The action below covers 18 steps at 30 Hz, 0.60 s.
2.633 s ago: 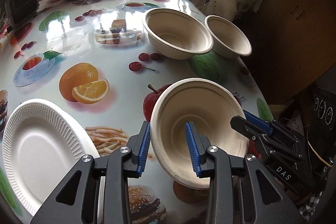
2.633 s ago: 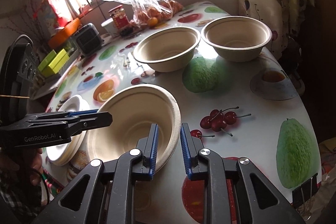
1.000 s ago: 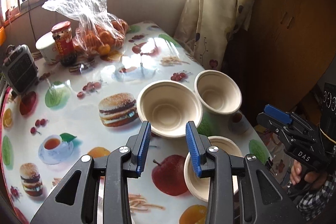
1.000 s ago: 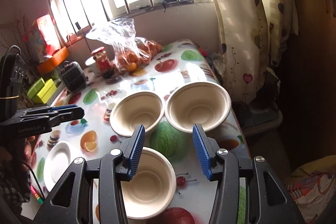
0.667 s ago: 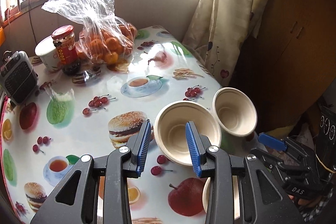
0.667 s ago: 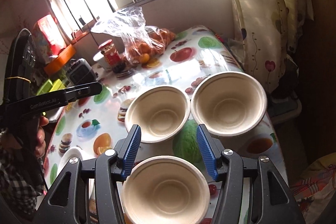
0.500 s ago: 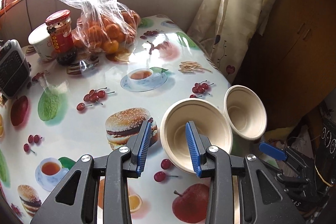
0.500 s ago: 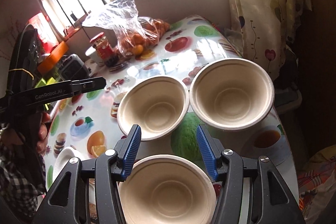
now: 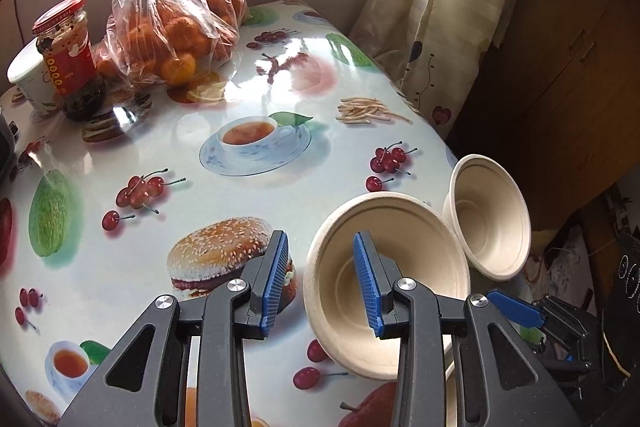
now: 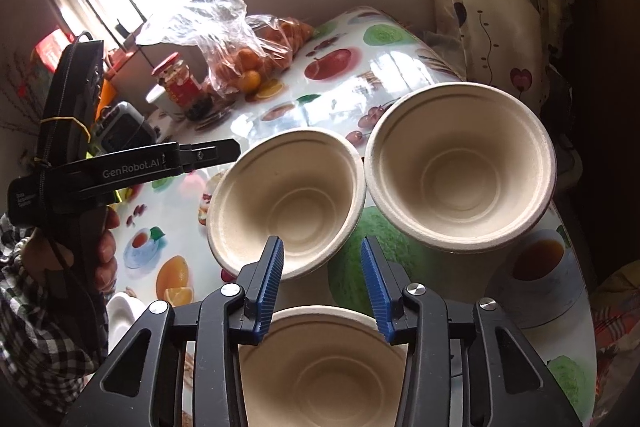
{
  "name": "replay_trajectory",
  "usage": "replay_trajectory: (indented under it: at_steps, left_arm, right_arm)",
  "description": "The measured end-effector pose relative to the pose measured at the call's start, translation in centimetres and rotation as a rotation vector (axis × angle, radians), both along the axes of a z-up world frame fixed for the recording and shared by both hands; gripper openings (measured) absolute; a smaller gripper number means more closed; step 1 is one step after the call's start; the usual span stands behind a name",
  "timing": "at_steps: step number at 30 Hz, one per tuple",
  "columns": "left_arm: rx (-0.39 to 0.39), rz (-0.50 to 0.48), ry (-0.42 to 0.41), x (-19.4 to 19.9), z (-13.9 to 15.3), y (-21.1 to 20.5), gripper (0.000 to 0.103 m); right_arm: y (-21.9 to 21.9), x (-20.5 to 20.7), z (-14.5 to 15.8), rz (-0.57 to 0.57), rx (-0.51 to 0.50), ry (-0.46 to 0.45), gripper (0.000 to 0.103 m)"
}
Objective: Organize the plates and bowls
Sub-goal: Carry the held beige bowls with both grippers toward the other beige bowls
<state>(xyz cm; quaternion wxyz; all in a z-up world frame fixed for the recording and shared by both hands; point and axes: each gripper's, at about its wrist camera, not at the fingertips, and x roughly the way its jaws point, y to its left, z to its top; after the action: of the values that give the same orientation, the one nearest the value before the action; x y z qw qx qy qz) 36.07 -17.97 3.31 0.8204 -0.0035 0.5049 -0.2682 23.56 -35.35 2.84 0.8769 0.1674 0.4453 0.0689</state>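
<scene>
The middle bowl (image 9: 386, 283) stands upright on the tabletop (image 9: 248, 195), its rim touching or just short of the far bowl (image 10: 460, 167) beside the tabletop's curtain-side edge; a third bowl (image 10: 320, 359) sits nearer, directly under the right hand-held gripper (image 10: 322, 283). The left hand-held gripper (image 9: 320, 281) is the nearer one to the middle bowl: its jaws are spread and empty, straddling the bowl's left rim, one finger outside and one over the hollow. The right hand-held gripper's jaws, having just been closing, stand apart with nothing pinched, aimed between the middle bowl and the nearest.
</scene>
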Motion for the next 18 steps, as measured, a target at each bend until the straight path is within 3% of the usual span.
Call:
replay_trajectory:
  at_steps: [18]
  left_arm:
    - [-0.003, -0.011, 0.030, 0.5, -1.4, -0.6, 0.014]
  right_arm:
    - [0.0, 0.6, -0.8, -0.010, 0.025, 0.030, 0.027]
